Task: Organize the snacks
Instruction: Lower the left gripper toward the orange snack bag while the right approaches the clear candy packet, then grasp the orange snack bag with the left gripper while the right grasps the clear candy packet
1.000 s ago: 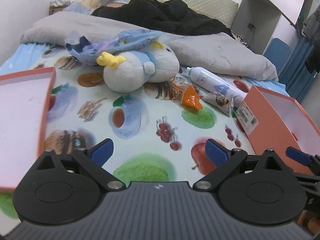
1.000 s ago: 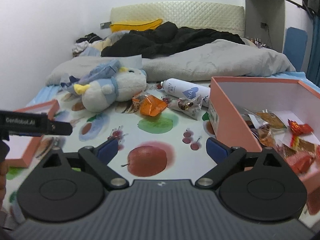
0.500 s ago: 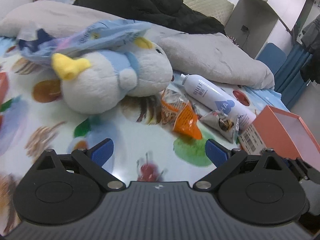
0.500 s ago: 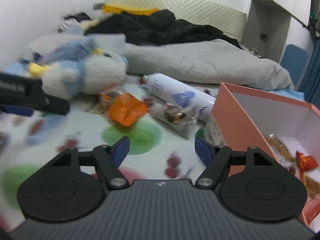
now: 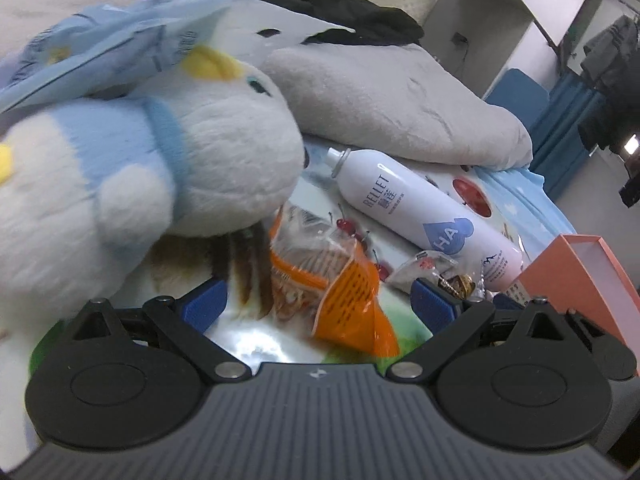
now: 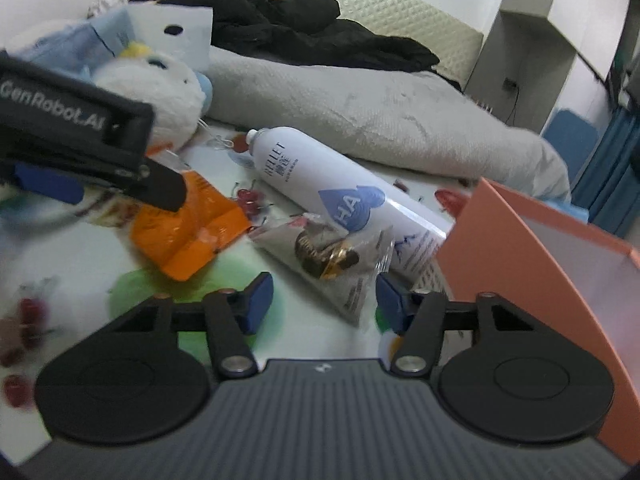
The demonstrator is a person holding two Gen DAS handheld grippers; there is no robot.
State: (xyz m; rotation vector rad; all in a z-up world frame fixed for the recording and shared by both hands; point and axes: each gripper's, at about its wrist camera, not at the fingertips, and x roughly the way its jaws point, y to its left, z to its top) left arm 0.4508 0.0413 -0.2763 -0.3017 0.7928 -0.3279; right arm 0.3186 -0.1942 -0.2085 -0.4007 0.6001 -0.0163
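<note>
An orange snack packet (image 5: 344, 280) lies on the fruit-print sheet between the open jaws of my left gripper (image 5: 320, 306); it also shows in the right wrist view (image 6: 192, 228). A clear grey packet with a gold-wrapped sweet (image 6: 328, 256) lies between the open jaws of my right gripper (image 6: 320, 300); it shows in the left wrist view (image 5: 444, 276) too. The orange box (image 6: 560, 264) stands at the right, also seen in the left wrist view (image 5: 580, 276). My left gripper body (image 6: 80, 140) shows over the orange packet in the right wrist view.
A white spray bottle (image 6: 340, 188) lies behind the packets, touching the box. A blue-and-white plush bird (image 5: 140, 168) sits at the left under a blue bag (image 5: 100, 56). A grey blanket (image 6: 380, 120) and black clothes (image 6: 300, 28) lie further back.
Both grippers have moved forward and down toward the packets. The left one now straddles the orange packet; the right one has narrowed a little and straddles the grey packet.
</note>
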